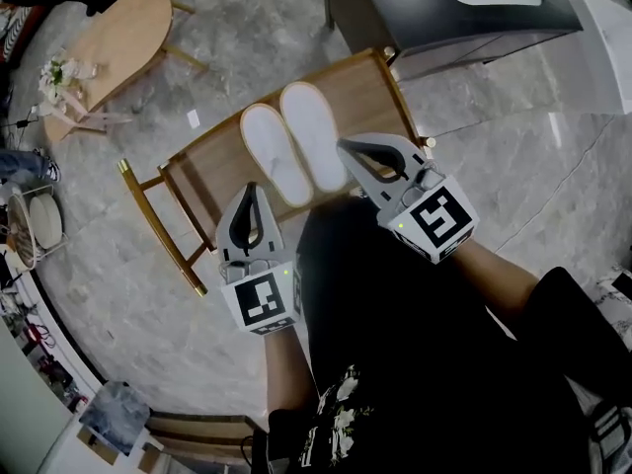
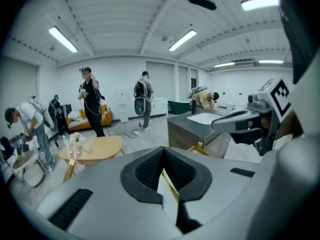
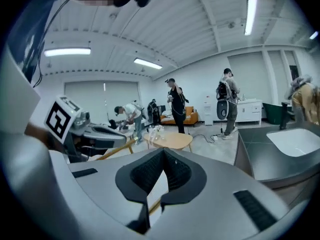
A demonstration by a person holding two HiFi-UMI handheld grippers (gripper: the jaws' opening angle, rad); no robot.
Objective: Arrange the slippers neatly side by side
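Slippers (image 1: 276,156): white, one pair. They lie flat on the slatted top of a low wooden rack (image 1: 370,92), long edges touching or very nearly so, toes towards the same end and heels about level. Judged as the side-by-side arrangement the task asks for, with nothing visibly left to straighten.

Left gripper (image 1: 250,192): held above the near edge of the rack, clear of the pair. The left gripper view shows its jaws (image 2: 163,153) pressed together with nothing between them, only floor and rack frame visible past the tips.

Right gripper (image 1: 345,148): held just beside the heel end of the right-hand slipper in the head view, apparently above it and not on it. Its jaws (image 3: 162,154) are likewise closed and empty.

Both tools point out over the room, not down at the rack, which reads as standing off from finished work.

Surroundings: oval wooden table (image 1: 128,38) well apart at upper left, grey counter (image 1: 444,13) beyond the rack, several people at the far wall.
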